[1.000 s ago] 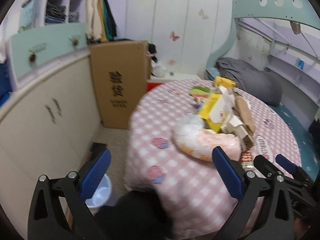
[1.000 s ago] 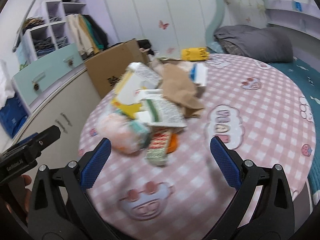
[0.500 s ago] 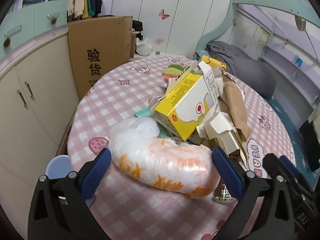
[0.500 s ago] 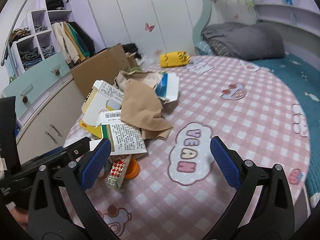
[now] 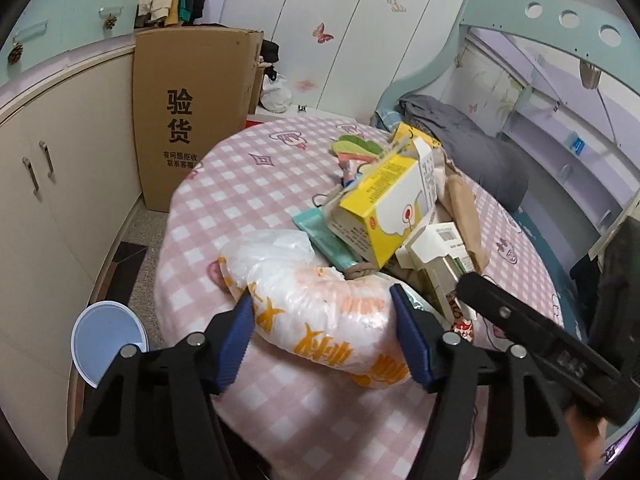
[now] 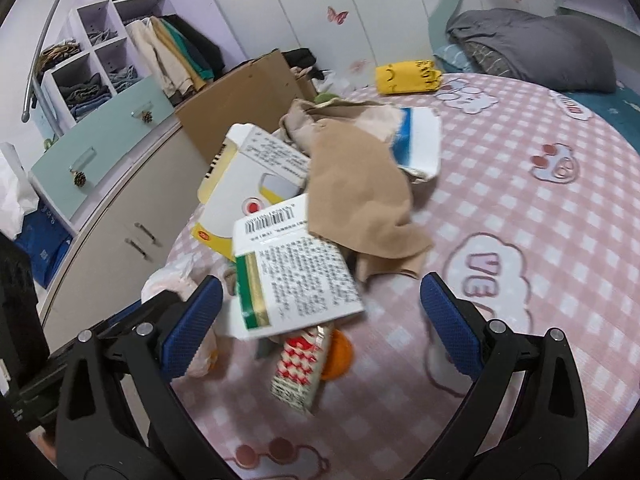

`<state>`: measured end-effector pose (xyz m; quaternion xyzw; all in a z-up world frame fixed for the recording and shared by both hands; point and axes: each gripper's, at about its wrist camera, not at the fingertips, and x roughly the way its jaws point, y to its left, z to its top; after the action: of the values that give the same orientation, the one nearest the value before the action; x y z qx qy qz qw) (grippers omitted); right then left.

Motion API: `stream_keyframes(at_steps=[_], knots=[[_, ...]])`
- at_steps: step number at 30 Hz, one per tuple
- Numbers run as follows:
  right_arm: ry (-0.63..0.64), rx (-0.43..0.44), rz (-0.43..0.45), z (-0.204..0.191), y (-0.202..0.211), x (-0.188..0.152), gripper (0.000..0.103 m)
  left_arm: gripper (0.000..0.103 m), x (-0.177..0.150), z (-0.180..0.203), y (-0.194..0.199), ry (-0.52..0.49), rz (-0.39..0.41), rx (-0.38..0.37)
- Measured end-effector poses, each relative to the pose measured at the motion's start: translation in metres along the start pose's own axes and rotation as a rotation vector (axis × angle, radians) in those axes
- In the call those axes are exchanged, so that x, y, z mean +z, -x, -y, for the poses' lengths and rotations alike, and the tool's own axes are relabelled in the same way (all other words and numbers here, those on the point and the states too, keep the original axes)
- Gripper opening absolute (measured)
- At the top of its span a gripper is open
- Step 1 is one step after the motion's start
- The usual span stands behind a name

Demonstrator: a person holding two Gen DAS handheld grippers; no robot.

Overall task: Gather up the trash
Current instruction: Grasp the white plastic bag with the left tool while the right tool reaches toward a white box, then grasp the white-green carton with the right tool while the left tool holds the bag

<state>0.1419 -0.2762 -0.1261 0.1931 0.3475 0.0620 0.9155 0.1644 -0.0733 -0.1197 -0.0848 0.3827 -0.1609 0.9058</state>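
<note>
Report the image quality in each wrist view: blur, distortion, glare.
Left wrist view: sharp on the plastic bag and yellow box, strong fisheye bending of the cabinet, dark corners, no glare. Right wrist view: motion blur on the red-checked packet and white carton, same fisheye curving, even light.

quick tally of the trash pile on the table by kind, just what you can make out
Plastic bags: 1, the white and orange bag, between the closing left gripper jaws
Cardboard boxes: 3, yellow box, green-striped box, blue-edged box
Brown paper: 1
Red-patterned packets: 1
Total: 6
</note>
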Motion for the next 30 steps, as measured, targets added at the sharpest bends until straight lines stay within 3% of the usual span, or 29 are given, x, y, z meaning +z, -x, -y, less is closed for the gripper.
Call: stream_keyframes(at_steps=[4, 15, 24, 25, 26, 30], knots=[[0.040, 0.010, -0.023, -0.014, -0.011, 0.002, 0.096, 0.065, 0.001, -0.006, 0.011, 0.000, 0.020, -0.003], [0.075, -0.009, -0.086, -0.017, -0.028, 0.011, 0.068, 0.065, 0.002, -0.018, 0.022, 0.008, 0.044, -0.008], [0.110, -0.052, -0.043, -0.027, -0.010, -0.002, 0.058, 0.065, 0.002, -0.021, 0.029, 0.016, 0.058, -0.025], [0.111, -0.054, -0.034, -0.027, -0.006, -0.003, 0.052, 0.065, 0.002, -0.021, 0.030, 0.015, 0.061, -0.026], [0.112, -0.054, -0.022, -0.028, -0.003, -0.003, 0.040, 0.065, 0.003, -0.021, 0.031, 0.016, 0.062, -0.027], [0.153, -0.084, 0.006, -0.038, 0.005, -0.001, 0.033, 0.065, 0.003, -0.021, 0.032, 0.017, 0.064, -0.039]])
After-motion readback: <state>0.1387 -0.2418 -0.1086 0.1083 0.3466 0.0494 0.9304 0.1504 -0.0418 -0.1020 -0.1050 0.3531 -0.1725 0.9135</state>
